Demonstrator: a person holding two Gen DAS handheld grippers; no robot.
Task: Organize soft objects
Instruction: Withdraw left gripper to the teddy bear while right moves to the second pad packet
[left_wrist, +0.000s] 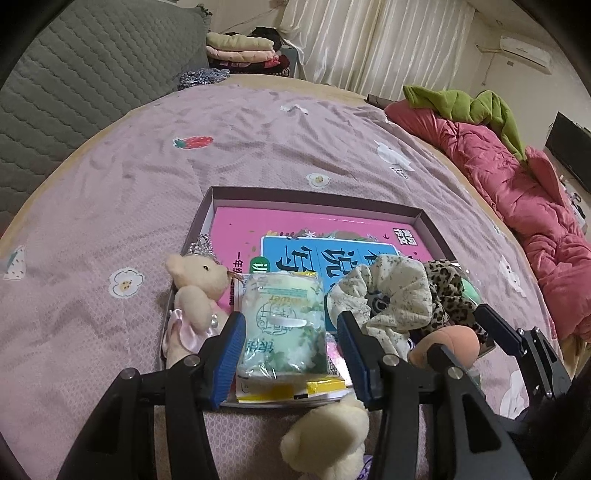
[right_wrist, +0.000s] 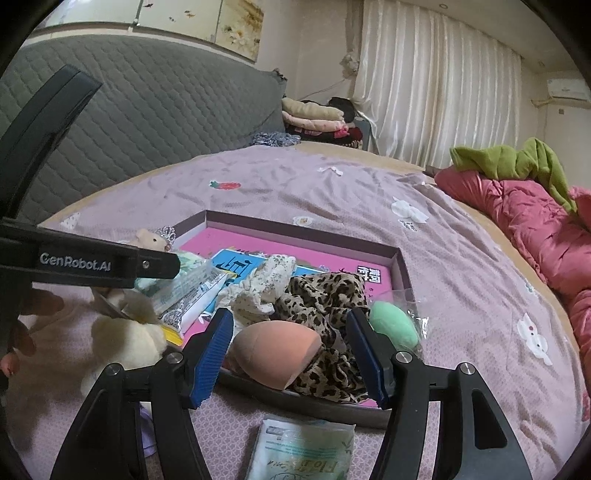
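A shallow box (left_wrist: 314, 197) (right_wrist: 400, 266) with a pink book inside lies on the bed. In it are a crowned teddy bear (left_wrist: 197, 288), a green tissue pack (left_wrist: 282, 325), a floral scrunchie (left_wrist: 391, 291), a leopard scrunchie (right_wrist: 325, 295), a peach sponge (right_wrist: 275, 349) and a green sponge (right_wrist: 393, 325). My left gripper (left_wrist: 291, 363) is open with its jaws on either side of the tissue pack. My right gripper (right_wrist: 291, 358) is open around the peach sponge at the box's near edge. A cream plush (left_wrist: 328, 439) (right_wrist: 125, 339) and a second tissue pack (right_wrist: 303, 450) lie outside the box.
The purple bedspread (left_wrist: 258, 147) spreads around the box. A pink quilt (left_wrist: 517, 192) with a green garment (left_wrist: 461, 103) lies along the right. A grey headboard (right_wrist: 147, 110) and folded clothes (right_wrist: 314, 118) are behind.
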